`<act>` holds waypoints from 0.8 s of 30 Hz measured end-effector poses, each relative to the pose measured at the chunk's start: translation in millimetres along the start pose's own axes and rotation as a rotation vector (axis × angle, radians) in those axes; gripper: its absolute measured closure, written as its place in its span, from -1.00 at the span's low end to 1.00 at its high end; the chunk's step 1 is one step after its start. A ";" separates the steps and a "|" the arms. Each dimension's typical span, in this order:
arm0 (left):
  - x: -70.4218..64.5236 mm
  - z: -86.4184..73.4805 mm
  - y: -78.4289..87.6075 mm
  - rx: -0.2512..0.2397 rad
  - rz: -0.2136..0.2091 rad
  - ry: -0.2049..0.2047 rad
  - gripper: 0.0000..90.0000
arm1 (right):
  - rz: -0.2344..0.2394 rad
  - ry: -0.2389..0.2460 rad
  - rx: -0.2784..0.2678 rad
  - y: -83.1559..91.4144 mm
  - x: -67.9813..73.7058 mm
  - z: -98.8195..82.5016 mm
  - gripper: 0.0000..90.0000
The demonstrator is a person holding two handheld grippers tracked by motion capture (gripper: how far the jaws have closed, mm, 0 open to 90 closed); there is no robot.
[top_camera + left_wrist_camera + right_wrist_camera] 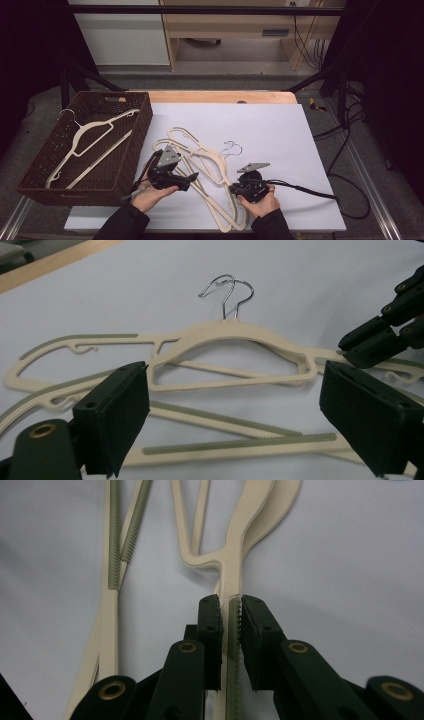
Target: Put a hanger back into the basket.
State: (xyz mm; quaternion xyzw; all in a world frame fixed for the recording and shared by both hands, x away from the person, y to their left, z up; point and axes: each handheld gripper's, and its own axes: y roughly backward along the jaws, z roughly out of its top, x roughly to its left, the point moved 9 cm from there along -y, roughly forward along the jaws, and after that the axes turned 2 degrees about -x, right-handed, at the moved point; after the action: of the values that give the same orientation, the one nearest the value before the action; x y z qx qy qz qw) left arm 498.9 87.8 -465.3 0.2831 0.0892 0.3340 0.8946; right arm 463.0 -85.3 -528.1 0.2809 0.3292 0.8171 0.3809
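Right gripper [230, 611] clamped on a cream hanger's [231, 575] arm — left gripper [235, 405] wide open, just left — near table [280, 130] edge.

I see two cream plastic hangers [207, 165] lying flat and overlapped on the white sheet, their chrome hooks [227, 295] side by side and pointing toward two o'clock in the high view. Each has a grey ribbed non-slip strip [240, 444] along its bar and shoulders. The arm of one hanger running down toward six o'clock sits between my right gripper's [230, 605] pads.
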 end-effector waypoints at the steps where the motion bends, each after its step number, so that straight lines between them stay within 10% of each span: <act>1: -1.4 0.0 -2.5 0.005 -0.001 -0.003 -0.73 | -0.001 0.002 0.006 -1.1 -0.4 -0.7 0.76; 16: -2.9 -3.8 7.7 -0.024 -0.016 0.021 -0.73 | -0.024 0.116 0.003 -7.2 -6.1 -7.7 0.69; 24: 1.7 -5.1 8.3 -0.028 -0.012 0.039 -0.73 | -0.035 0.071 0.021 -6.9 -6.8 -6.6 0.77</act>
State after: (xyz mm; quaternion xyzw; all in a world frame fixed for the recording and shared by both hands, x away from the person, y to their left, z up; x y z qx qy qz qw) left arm 493.9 96.3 -464.8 0.2637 0.1036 0.3355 0.8985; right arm 465.1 -89.5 -538.8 0.2500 0.3558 0.8162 0.3805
